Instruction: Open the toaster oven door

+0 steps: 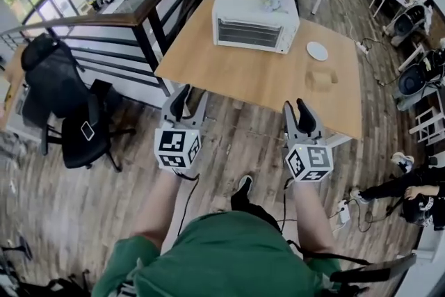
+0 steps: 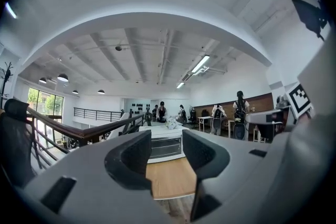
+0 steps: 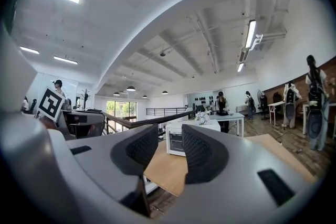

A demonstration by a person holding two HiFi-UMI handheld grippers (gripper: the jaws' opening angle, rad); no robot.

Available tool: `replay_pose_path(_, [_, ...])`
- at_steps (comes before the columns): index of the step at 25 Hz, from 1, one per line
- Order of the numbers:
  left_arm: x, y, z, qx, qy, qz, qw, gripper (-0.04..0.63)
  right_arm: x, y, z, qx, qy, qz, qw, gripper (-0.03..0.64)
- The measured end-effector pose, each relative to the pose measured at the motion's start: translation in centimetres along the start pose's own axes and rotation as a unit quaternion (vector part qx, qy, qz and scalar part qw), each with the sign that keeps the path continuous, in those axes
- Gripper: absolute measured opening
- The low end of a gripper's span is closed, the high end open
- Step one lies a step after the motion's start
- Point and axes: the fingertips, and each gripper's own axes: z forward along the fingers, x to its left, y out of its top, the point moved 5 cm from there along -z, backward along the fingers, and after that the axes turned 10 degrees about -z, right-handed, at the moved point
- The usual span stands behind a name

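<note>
White box-shaped toaster oven (image 1: 254,19), shut, lies across the wooden surface (image 1: 236,76).
Left tool (image 1: 189,102) and right tool (image 1: 299,115) stand partly open, empty; the left faces it squarely.

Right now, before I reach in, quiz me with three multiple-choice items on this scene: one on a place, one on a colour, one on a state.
1. Where does the plate lie, relative to the toaster oven?
A. on top of it
B. on the table, to its right in the head view
C. on the floor below it

2. What colour is the toaster oven?
A. white
B. black
C. red

3. How do the left tongs and right tongs stand?
A. both shut on the oven door
B. one holds the plate
C. both open, nothing between them

Answers:
1 B: the plate rests on bare wood beside the oven.
2 A: its casing is white.
3 C: each gripper view shows a gap, with only the table and oven far beyond.
</note>
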Motion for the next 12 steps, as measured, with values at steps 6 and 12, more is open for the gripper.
replay_pose_path(6, [-1.2,0.2,7.2,0.019,0.004,0.007,0.9998,0.217,-4.8,-1.3,6.3,0.001,0.020,0.025,0.999,0.201])
replay_pose_path(12, [-2.1,0.1,12.5,0.039,0.009,0.023,0.9989,0.248,-8.6,-2.2,11.1,0.000,0.038,0.047,0.998,0.239])
